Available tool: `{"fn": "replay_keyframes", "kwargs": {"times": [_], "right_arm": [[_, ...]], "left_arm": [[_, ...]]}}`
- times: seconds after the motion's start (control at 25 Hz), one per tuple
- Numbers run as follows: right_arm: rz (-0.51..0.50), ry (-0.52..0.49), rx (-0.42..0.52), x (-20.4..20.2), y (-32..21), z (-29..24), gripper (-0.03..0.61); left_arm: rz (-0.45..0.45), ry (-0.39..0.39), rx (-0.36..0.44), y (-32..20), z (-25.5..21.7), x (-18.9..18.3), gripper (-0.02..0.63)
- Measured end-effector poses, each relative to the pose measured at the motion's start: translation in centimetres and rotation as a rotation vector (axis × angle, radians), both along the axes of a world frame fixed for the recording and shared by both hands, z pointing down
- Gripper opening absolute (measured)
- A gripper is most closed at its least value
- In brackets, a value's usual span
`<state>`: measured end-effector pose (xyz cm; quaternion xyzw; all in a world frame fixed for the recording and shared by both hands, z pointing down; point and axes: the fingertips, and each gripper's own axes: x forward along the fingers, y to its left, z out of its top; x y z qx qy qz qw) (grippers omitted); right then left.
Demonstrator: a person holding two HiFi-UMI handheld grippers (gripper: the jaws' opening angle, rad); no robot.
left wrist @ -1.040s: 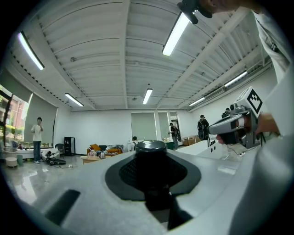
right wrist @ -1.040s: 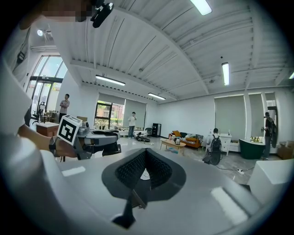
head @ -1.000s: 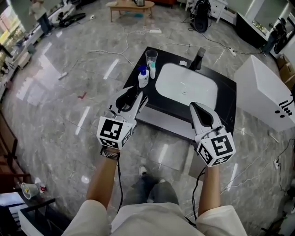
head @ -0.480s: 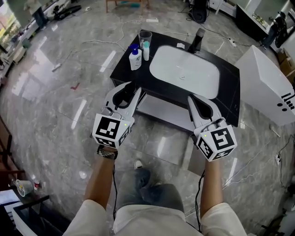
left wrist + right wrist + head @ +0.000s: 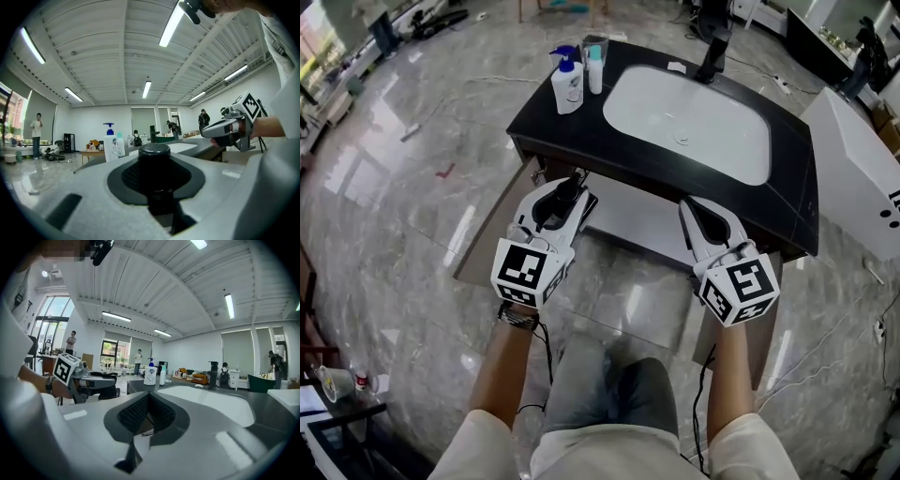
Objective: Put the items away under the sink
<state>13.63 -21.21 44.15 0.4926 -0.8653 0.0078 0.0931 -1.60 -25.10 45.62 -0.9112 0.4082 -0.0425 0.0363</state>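
A white soap pump bottle (image 5: 565,84), a small white bottle (image 5: 595,70) and a clear glass (image 5: 592,45) stand on the back left corner of the black vanity top (image 5: 553,127). My left gripper (image 5: 572,187) is below the counter's front edge, shut on a black round-topped object (image 5: 153,151). My right gripper (image 5: 692,208) is beside it in front of the open cabinet, shut with nothing in it. The pump bottle (image 5: 150,375) also shows in the right gripper view, past the left gripper.
The white basin (image 5: 689,117) and a black faucet (image 5: 712,52) fill the counter. Both cabinet doors stand open, the left door (image 5: 492,230) and the right door (image 5: 759,328). A pale shelf (image 5: 637,220) lies inside. A white box (image 5: 862,178) stands at the right.
The vanity has come much closer and now lies right above both grippers. The open cabinet doors have come into sight. Both grippers keep their state.
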Motion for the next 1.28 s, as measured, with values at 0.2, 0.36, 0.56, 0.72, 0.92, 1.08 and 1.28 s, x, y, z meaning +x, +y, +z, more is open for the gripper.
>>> {"fn": "replay_keyframes", "kwargs": {"times": [0.2,0.36,0.56,0.72,0.92,1.08,1.28], "right_arm": [[0.009,0.009,0.018,0.0,-0.7,6.3,0.008],[0.018,0.005,0.029,-0.8,-1.5,12.1,0.008],[0.022,-0.001,0.027,-1.1,-2.1,19.1,0.008],[0.049,-0.004,0.031,-0.4,-2.9,23.2,0.008],[0.075,-0.015,0.03,0.1,-4.0,27.5,0.008],[0.085,-0.015,0.016,0.0,-4.8,30.4,0.008],[0.111,0.006,0.001,0.3,-5.5,32.6,0.008]], "left_arm": [[0.003,0.007,-0.001,-0.9,7.0,-0.2,0.095],[0.009,0.014,0.011,-2.0,12.6,-1.2,0.096],[0.01,0.006,0.005,-3.3,19.8,-1.7,0.096],[0.018,0.003,-0.004,-4.7,24.4,-1.3,0.096],[0.023,0.003,-0.006,-6.3,28.6,-1.1,0.096],[0.034,0.005,-0.022,-7.7,31.7,-0.7,0.096],[0.026,-0.006,-0.027,-10.0,34.9,-0.4,0.096]]}}
